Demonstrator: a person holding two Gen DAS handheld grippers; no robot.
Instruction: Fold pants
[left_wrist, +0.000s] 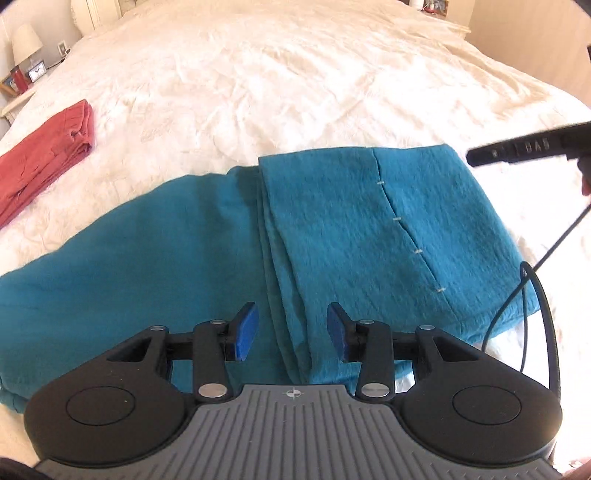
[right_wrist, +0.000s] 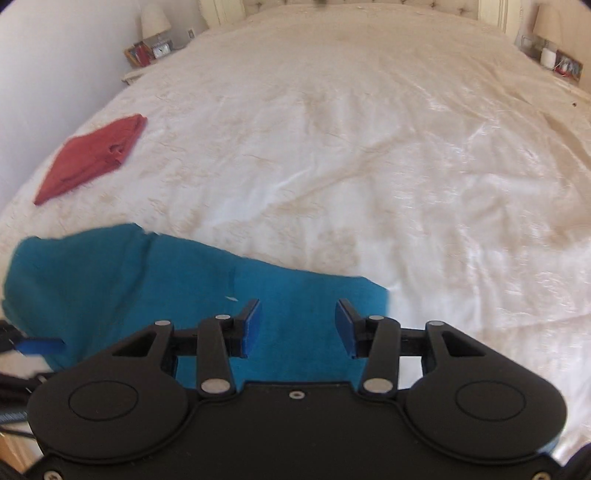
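Teal pants (left_wrist: 207, 258) lie across the near edge of a white bed, with one end folded over on the right into a flat panel (left_wrist: 388, 236). My left gripper (left_wrist: 291, 332) is open and empty, just above the fold's edge. My right gripper (right_wrist: 297, 328) is open and empty, above the right end of the pants (right_wrist: 184, 288). The right gripper also shows in the left wrist view (left_wrist: 517, 147) as a black bar at the far right. The tip of the left gripper (right_wrist: 40, 345) shows at the left edge of the right wrist view.
Folded red pants (left_wrist: 48, 155) lie on the bed's left side, also in the right wrist view (right_wrist: 92, 158). The white bedspread (left_wrist: 295, 81) stretches far ahead. Nightstands with lamps stand at the far left (right_wrist: 155, 44) and far right (right_wrist: 554, 59). A black cable (left_wrist: 535, 280) hangs at right.
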